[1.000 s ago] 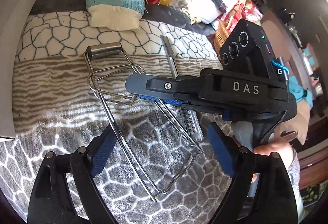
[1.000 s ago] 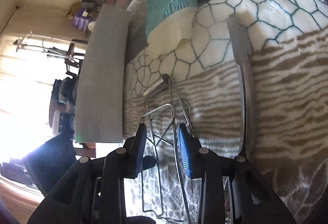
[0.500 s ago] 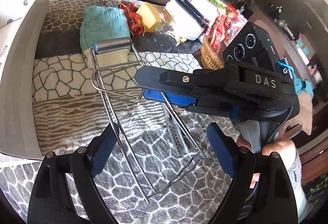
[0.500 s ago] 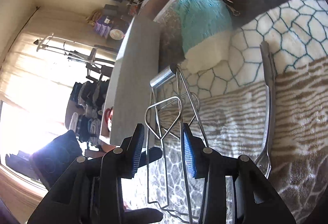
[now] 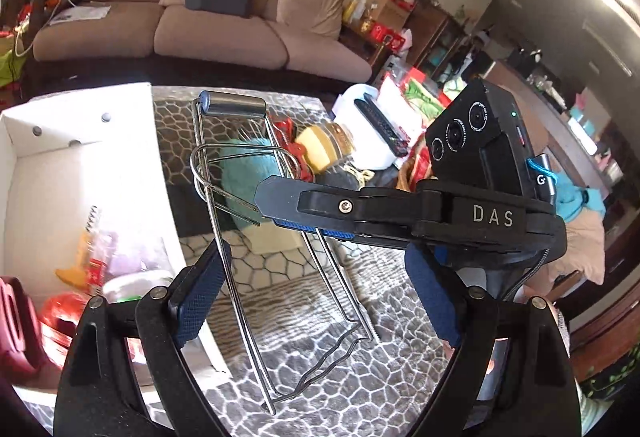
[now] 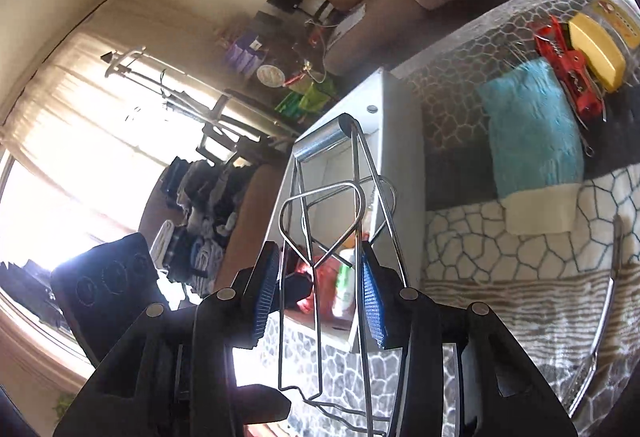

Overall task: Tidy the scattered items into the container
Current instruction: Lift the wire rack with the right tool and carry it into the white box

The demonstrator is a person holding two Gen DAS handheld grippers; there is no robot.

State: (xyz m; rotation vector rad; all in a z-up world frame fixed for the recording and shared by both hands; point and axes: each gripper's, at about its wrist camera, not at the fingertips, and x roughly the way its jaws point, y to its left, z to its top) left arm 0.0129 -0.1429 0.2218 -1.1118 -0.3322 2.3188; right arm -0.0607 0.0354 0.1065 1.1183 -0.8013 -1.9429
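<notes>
Wire tongs [image 5: 234, 105] aloft, seemingly pinched in right claw [image 6: 318, 269], just easing apart; left claw [image 5: 318, 261] wide, empty. Risk: slipping free, dropping short of white box [image 5: 80, 129].

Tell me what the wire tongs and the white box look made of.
Wire tongs: bare polished steel by the look, thin rods and a tube handle glinting silver. White box: likely matte cardboard or thin board, with flat folded walls and round rivets; plastic is possible.
</notes>
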